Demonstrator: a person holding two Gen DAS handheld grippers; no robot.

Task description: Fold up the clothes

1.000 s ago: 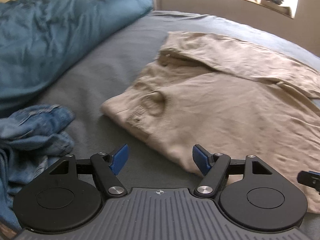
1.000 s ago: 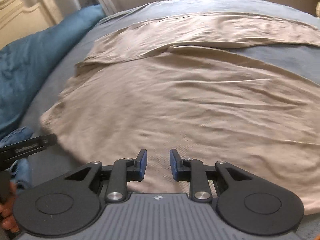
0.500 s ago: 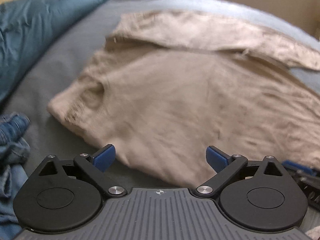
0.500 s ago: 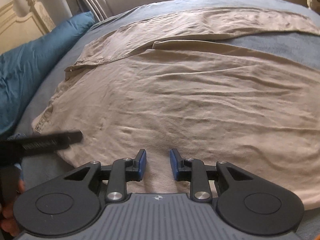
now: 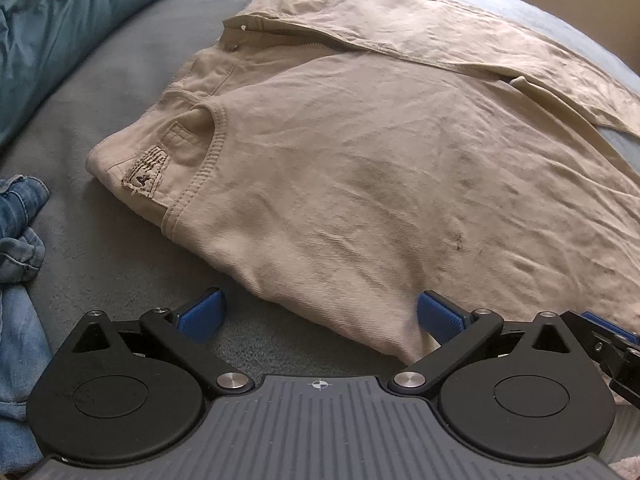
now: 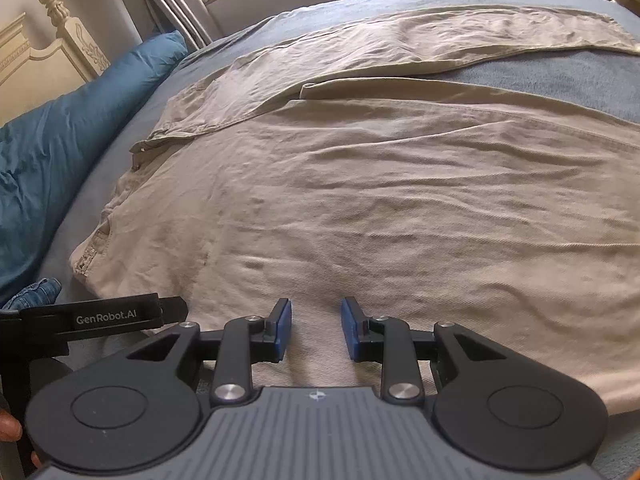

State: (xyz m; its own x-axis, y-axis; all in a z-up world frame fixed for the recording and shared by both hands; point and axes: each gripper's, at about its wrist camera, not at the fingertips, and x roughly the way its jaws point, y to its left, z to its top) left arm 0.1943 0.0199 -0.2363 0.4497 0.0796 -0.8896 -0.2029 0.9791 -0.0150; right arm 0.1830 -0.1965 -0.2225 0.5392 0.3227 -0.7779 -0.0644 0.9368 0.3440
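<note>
Beige trousers (image 5: 360,184) lie spread on the grey-blue bed sheet (image 5: 120,92), waistband and label at the left, one leg folded across the far side. My left gripper (image 5: 320,312) hovers over their near edge; its jaws are opening wide, the hem lies below the gap and the pads touch no cloth. In the right wrist view the trousers (image 6: 380,220) fill the frame. My right gripper (image 6: 316,324) stands over the cloth with a narrow gap between its blue pads and nothing pinched. The left gripper's black body (image 6: 120,316) shows at the lower left.
A blue duvet (image 5: 60,20) is heaped along the left side of the bed. Crumpled blue jeans (image 5: 16,240) lie at the near left. A cream headboard post (image 6: 52,12) and a bright window stand beyond the bed. A hand (image 6: 8,428) shows at the left edge.
My left gripper has come down and closer over the trousers' near edge, and its jaws have spread much wider. The right gripper has hardly moved.
</note>
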